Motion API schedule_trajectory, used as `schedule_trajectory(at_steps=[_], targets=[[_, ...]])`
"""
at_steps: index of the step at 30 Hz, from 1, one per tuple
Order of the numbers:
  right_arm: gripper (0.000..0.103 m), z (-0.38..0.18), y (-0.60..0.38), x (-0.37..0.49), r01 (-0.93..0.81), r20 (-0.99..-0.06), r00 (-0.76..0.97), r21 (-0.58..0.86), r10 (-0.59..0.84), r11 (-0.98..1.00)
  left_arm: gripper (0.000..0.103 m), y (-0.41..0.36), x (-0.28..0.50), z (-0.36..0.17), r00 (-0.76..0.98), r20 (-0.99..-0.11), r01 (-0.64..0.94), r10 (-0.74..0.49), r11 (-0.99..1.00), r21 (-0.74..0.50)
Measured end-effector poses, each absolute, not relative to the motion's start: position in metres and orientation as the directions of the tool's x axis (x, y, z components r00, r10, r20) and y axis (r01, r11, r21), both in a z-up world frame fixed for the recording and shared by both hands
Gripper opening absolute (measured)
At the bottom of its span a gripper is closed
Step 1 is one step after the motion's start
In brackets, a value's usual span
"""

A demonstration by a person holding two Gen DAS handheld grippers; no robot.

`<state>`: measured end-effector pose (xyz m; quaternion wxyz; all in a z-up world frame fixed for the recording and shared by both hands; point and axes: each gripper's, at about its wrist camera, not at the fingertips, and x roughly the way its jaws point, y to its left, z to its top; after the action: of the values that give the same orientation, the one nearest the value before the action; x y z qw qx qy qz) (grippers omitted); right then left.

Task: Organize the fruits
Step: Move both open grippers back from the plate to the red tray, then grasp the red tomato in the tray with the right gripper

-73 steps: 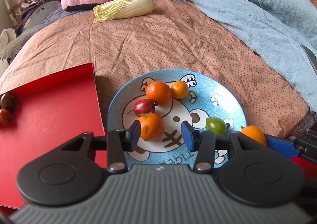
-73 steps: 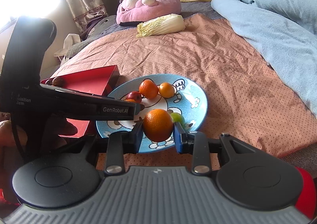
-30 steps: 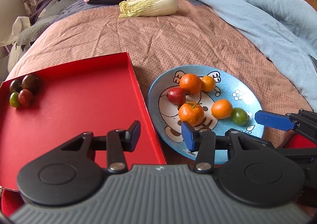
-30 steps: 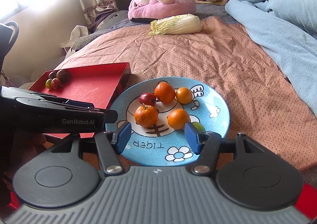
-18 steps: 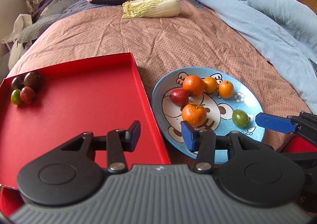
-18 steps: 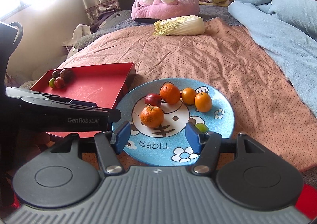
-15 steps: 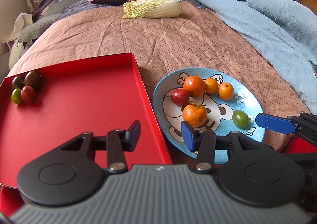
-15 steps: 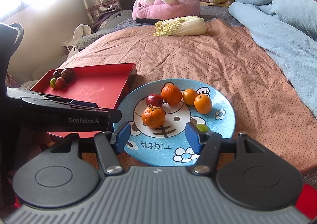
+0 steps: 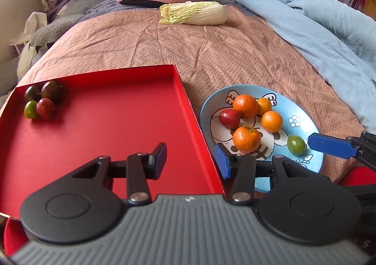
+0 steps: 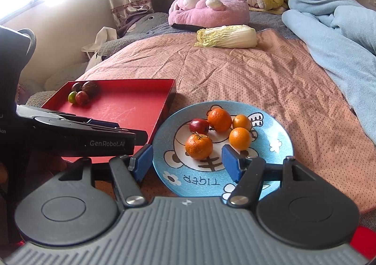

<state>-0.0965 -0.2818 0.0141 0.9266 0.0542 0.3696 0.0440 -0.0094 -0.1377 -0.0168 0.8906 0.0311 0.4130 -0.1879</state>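
Observation:
A blue cartoon plate (image 9: 305,112) (image 10: 277,128) on the pink quilt holds several oranges (image 9: 246,139) (image 10: 199,146), a red fruit (image 9: 230,118) (image 10: 199,126) and a green fruit (image 9: 296,144). To its left, the red tray (image 9: 105,124) (image 10: 122,105) has small dark, red and green fruits (image 9: 42,101) (image 10: 82,93) in its far left corner. My left gripper (image 9: 190,159) is open and empty, straddling the tray's right edge. My right gripper (image 10: 187,160) hovers at the plate's near rim with its jaws opening and nothing between them. One of its blue fingers (image 9: 329,145) shows beside the green fruit.
A napa cabbage (image 9: 195,13) (image 10: 226,36) lies far back on the quilt, in front of a pink plush cushion (image 10: 209,10). A light blue blanket (image 9: 317,21) is bunched along the right. Grey plush and a bag sit off the bed's left side.
The orange my right gripper held earlier now lies on the plate and has rolled to the far oranges. The right gripper drew back with wider jaws. The left gripper stayed open.

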Motion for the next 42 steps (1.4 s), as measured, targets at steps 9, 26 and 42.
schedule_trajectory(at_steps=[9,26,42], targets=[[0.07,0.016,-0.265,-0.088,-0.078,-0.686,0.713,0.127,0.144,0.989,0.048,-0.118,-0.002,-0.018,0.595,-0.749,0.324,-0.292,0.94,-0.109],[0.07,0.012,-0.212,-0.048,-0.196,-0.709,0.671,0.11,0.215,0.975,0.048,-0.049,0.03,-0.025,0.626,-0.751,0.189,-0.212,0.975,-0.118],[0.069,0.012,-0.133,0.052,-0.326,-0.688,0.647,0.143,0.33,0.935,0.048,0.04,0.053,-0.036,0.634,-0.769,0.01,-0.084,0.995,-0.101]])
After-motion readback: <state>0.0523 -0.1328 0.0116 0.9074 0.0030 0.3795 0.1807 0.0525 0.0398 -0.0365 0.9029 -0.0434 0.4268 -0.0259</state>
